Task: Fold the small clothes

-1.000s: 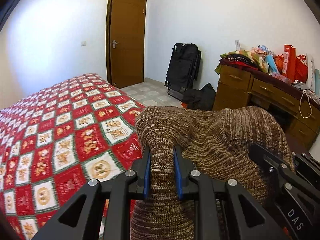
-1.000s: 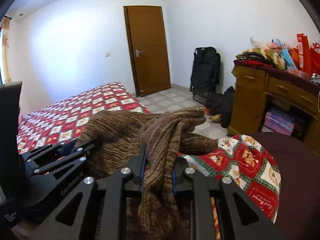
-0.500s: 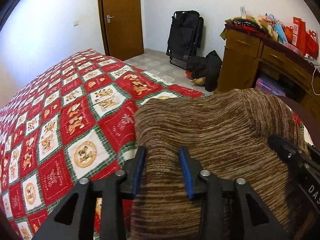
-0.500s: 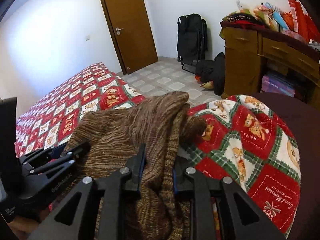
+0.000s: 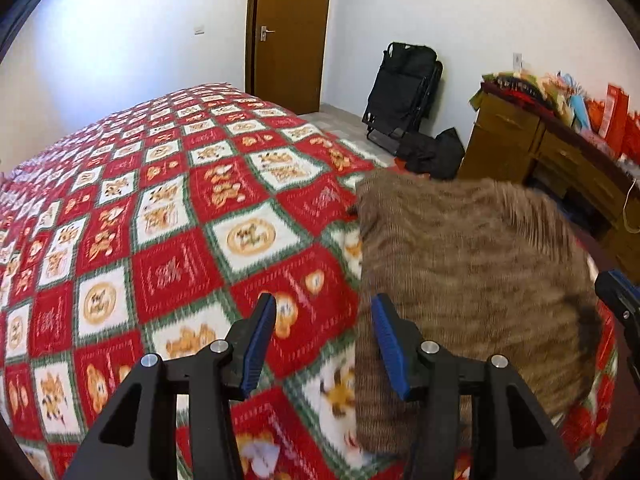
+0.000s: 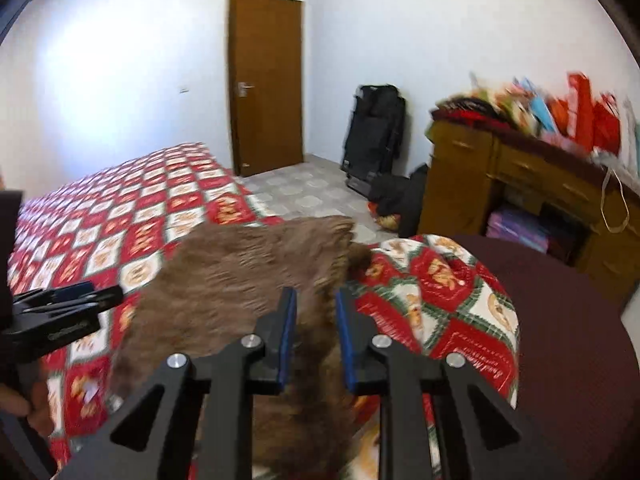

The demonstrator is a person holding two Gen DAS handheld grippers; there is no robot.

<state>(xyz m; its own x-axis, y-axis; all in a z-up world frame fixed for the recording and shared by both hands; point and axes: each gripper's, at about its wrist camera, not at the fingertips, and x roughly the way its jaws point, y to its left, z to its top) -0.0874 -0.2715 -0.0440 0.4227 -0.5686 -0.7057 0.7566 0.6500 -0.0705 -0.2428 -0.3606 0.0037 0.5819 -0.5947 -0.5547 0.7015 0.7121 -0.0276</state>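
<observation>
Brown knitted garment (image 5: 472, 280) spread on the patchwork bedspread (image 5: 160, 240), near the bed's edge; left gripper (image 5: 324, 344) opening, nothing between its pads, probably to release the laid fold; right gripper (image 6: 316, 340) narrow, pinching the knit's edge to steady it.

The bed (image 5: 168, 240) is covered with a red, white and green patchwork quilt (image 5: 248, 236) of diamond panels with bear and snowflake motifs, filling the left wrist view from 9 o'clock to the centre. A brown striped knit garment (image 5: 472, 264) lies on the quilt toward 3 o'clock, blurred at its edges. In the right wrist view the quilt's corner is turned up at 3 o'clock beside a dark maroon surface (image 6: 560, 320).
</observation>
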